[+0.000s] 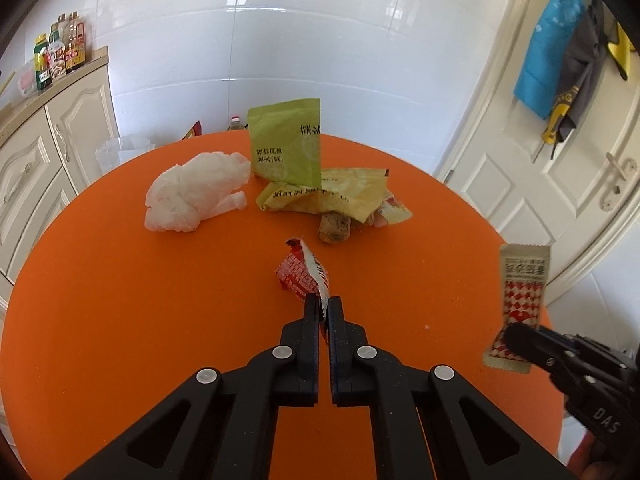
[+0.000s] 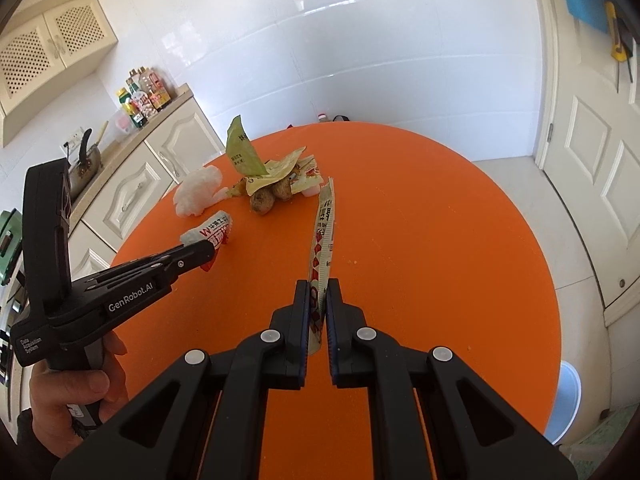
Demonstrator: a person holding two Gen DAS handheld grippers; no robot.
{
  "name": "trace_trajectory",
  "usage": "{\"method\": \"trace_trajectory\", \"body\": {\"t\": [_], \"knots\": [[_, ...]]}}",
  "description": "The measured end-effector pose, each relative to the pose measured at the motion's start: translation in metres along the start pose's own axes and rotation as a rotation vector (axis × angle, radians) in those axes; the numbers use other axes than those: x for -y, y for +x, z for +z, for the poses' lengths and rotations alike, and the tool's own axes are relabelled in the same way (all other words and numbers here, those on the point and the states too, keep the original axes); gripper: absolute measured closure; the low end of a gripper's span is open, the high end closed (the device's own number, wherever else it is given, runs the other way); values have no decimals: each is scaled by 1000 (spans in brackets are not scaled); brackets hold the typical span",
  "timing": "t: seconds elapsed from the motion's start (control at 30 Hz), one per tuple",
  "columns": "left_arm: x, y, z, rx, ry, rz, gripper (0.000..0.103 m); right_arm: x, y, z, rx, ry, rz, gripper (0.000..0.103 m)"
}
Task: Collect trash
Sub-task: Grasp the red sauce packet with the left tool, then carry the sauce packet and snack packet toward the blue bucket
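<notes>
Where the left wrist view begins, at six o'clock, the left gripper (image 1: 324, 306) has its jaws clamped on the near end of a red-and-white wrapper (image 1: 303, 276), which reaches away toward twelve o'clock over the orange table (image 1: 120, 300). At three o'clock the right gripper (image 1: 516, 338) pinches the lower part of a long beige-and-red sachet (image 1: 520, 300), held upright clear of the tabletop. In the right wrist view that sachet (image 2: 322, 240) stands edge-on between the closed fingers, and a hand (image 2: 76, 392) grips the left tool's handle at eight o'clock.

Farther out, at eleven o'clock, a crumpled white tissue (image 1: 196, 194) lies on the table. Just beside it at twelve o'clock a green packet (image 1: 286, 144) stands upright, its open top empty as far as can be seen; it touches a flattened yellow bag (image 1: 328, 196). A brown lump (image 1: 335, 230) sits against the bag's near edge, partly under it.

Beyond the table's far edge, at ten o'clock, a clear plastic container (image 1: 122, 152) stands on the floor; its contents cannot be told. Bottles (image 1: 60, 54) line the counter behind.
</notes>
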State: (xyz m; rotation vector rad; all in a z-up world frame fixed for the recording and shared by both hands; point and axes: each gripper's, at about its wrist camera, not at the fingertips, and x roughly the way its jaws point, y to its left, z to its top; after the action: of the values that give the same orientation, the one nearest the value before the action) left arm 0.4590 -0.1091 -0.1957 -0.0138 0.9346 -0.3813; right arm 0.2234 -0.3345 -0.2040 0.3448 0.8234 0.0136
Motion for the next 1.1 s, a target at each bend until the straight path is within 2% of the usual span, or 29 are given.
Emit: {"method": "trace_trajectory", "body": {"t": [0.1, 0.13, 0.17, 0.2, 0.27, 0.33, 0.4, 0.5, 0.57, 0.73, 0.87, 1.1], "knots": [[3, 6, -4, -37, 26, 30, 97, 2, -6, -4, 0, 1, -3, 96], [5, 8, -3, -45, 30, 49, 91, 2, -8, -6, 2, 1, -5, 96], [6, 13, -4, -54, 28, 59, 81, 3, -9, -7, 2, 3, -5, 96], [9, 16, -2, -46, 25, 58, 79, 4, -11, -8, 3, 5, -6, 96], [14, 21, 1, -39, 34, 79, 60, 6, -13, -9, 3, 7, -8, 96], [20, 29, 4, -41, 46, 100, 50, 8, -14, -9, 5, 10, -8, 96], [25, 34, 6, -39, 69, 112, 47, 9, -15, -9, 6, 13, -8, 96], [25, 38, 7, -26, 75, 110, 52, 12, -15, -8, 6, 18, -11, 96], [21, 37, 9, -20, 52, 98, 79, 13, -15, -8, 7, 22, -11, 96], [7, 34, 8, -24, -12, 6, 99, 14, -15, -9, 6, 23, -7, 96], [8, 20, 5, -9, -10, -33, 103, 14, -18, -10, 12, 23, -6, 96], [24, -5, 1, 33, 20, -76, 103, 17, -33, -10, 38, 23, -13, 96]]}}
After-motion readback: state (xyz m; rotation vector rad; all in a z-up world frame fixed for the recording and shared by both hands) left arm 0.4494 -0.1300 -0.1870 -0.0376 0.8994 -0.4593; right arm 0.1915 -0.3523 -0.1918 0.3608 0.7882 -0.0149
